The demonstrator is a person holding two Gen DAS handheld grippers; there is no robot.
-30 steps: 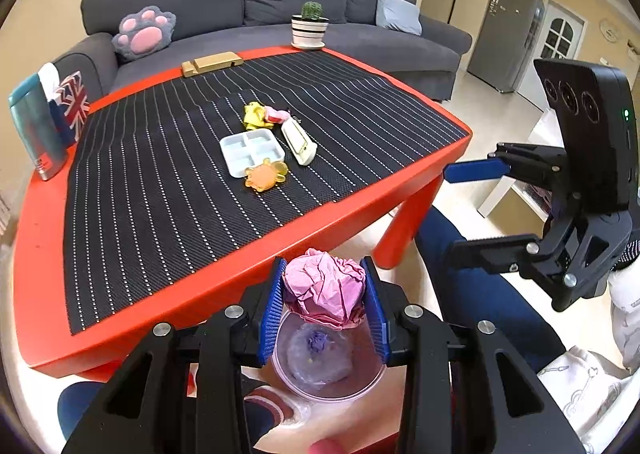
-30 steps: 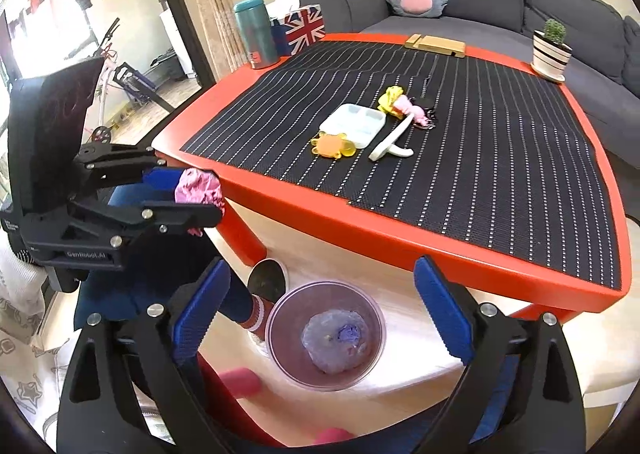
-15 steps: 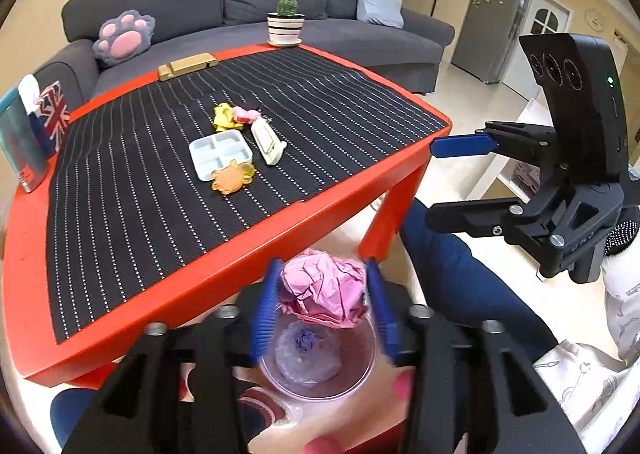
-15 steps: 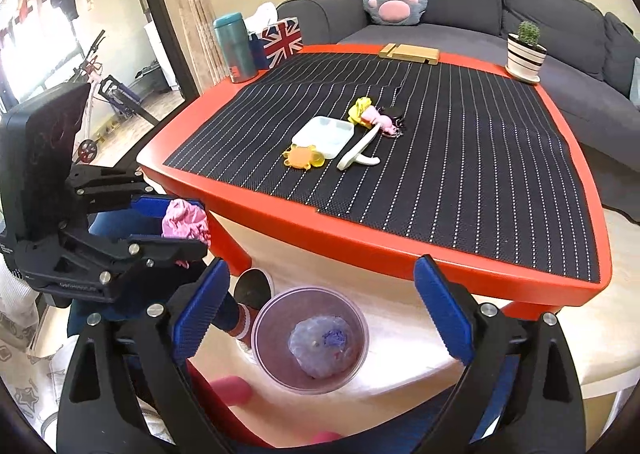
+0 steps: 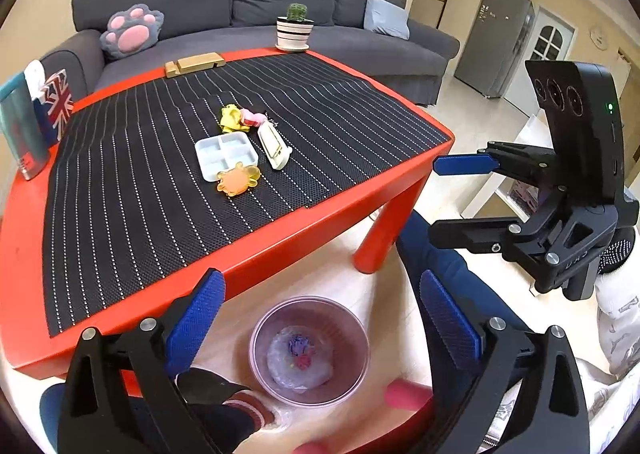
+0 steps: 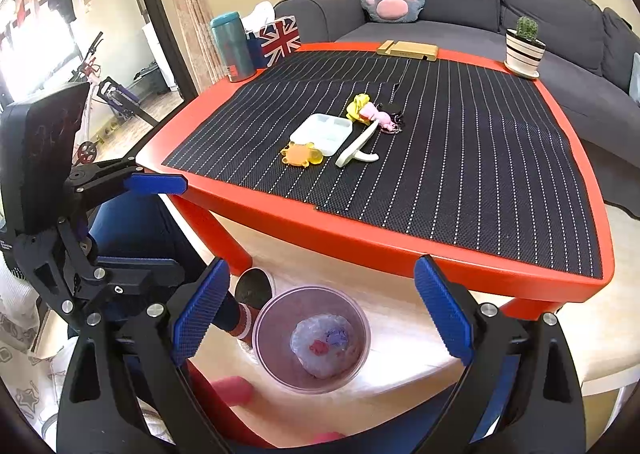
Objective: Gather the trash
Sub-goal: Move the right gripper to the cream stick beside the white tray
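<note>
**Left tool open above the bin, paper inside**

The left tool (image 5: 320, 318) stands wide open over the bin (image 5: 309, 350) on the floor, just in front of the red tabletop (image 5: 280, 230). Its jaws have just been opening, and nothing is between them now. A small pink scrap (image 5: 303, 362) shows at the bottom of the bin, on top of a pale crumpled wad; it seems to be the trash let go. The right tool (image 6: 320, 318) is also wide open and empty, near the same bin.

To do this step well, I think the left tool should wait above the rim until the paper has settled, then rise straight up so that a finger does not catch the thin wall of the bin. Next, one tool can go to the tabletop. There a yellow crumple (image 5: 232, 119) and a pink piece (image 5: 253, 117) lie touching behind a white tray (image 5: 225, 155); they look like the remaining trash, though I cannot be sure. The orange toy (image 5: 237, 183) and the white holder (image 5: 273, 146) are probably not trash.

The left view shows the right tool from the side, with its jaws apart, and a grey fridge behind it. The right view shows the left tool from the side, and also a dark key ring (image 6: 394, 120) beside the pink piece, which the left view hardly shows. A foot in a dark sock is just beside the bin in both views.
</note>
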